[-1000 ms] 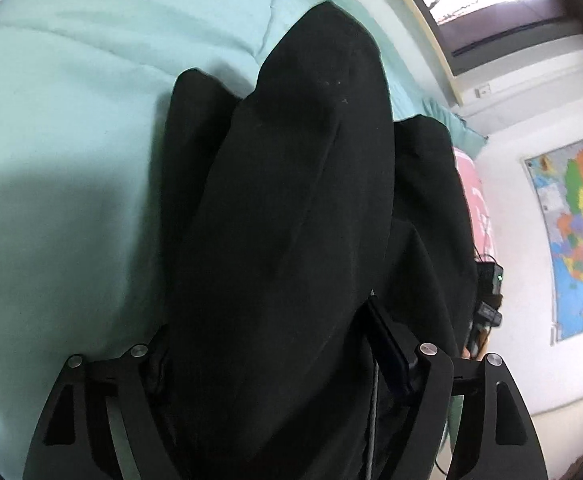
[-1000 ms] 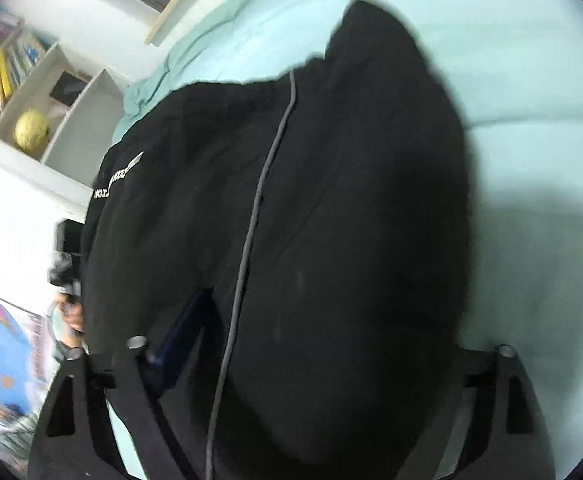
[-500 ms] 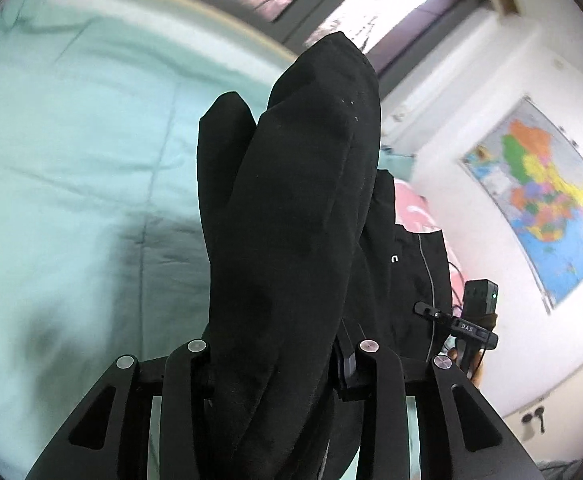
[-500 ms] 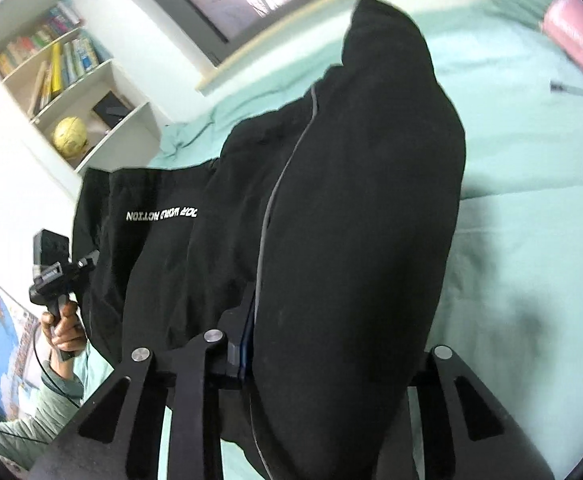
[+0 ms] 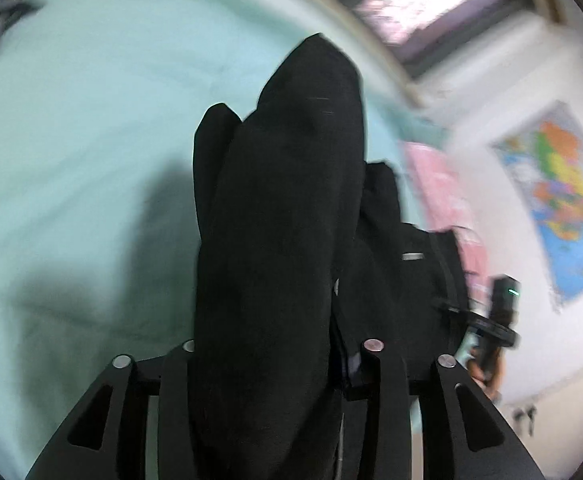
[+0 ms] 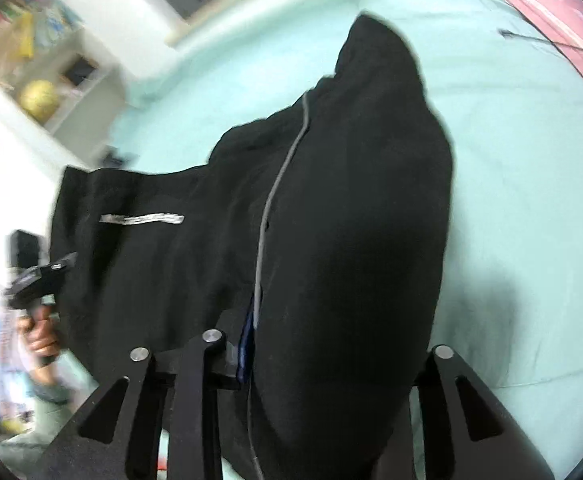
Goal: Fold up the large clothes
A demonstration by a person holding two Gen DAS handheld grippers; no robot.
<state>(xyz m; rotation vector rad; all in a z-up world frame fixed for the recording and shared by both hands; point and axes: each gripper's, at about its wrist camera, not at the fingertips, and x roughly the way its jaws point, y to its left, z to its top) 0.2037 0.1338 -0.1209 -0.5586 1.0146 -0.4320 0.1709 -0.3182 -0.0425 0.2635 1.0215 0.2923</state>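
Hanging in a thick bunch from both tools, the black garment (image 5: 279,216) is lifted off the mint-green bed sheet (image 5: 79,128) and stretched between the two wrist views. The left gripper (image 5: 273,364) has a fat roll of the dark cloth filling the space between its fingers; its jaws are opening a little at this moment, yet the fabric between them looks pinched and hangs from them. The right gripper (image 6: 315,356) likewise carries a heavy fold of the same garment, with its jaws also opening slightly while the cloth sits wedged between them; its right finger is hidden behind the cloth. In the right wrist view a grey zipper line (image 6: 275,200) runs down the fabric toward the fingers, and a pale printed strip (image 6: 143,219) shows on the slack panel that spans to the far side. At that far edge a hand (image 6: 41,340) grips the handle of the other tool. In the left wrist view a pink pillow (image 5: 443,192) lies on the bed behind the cloth, a coloured map (image 5: 559,200) hangs on the white wall, and a window (image 5: 423,4) shows above the bed. The right wrist view shows a shelf (image 6: 51,72) with a yellow globe (image 6: 38,96) beside the bed. Both views are blurred.
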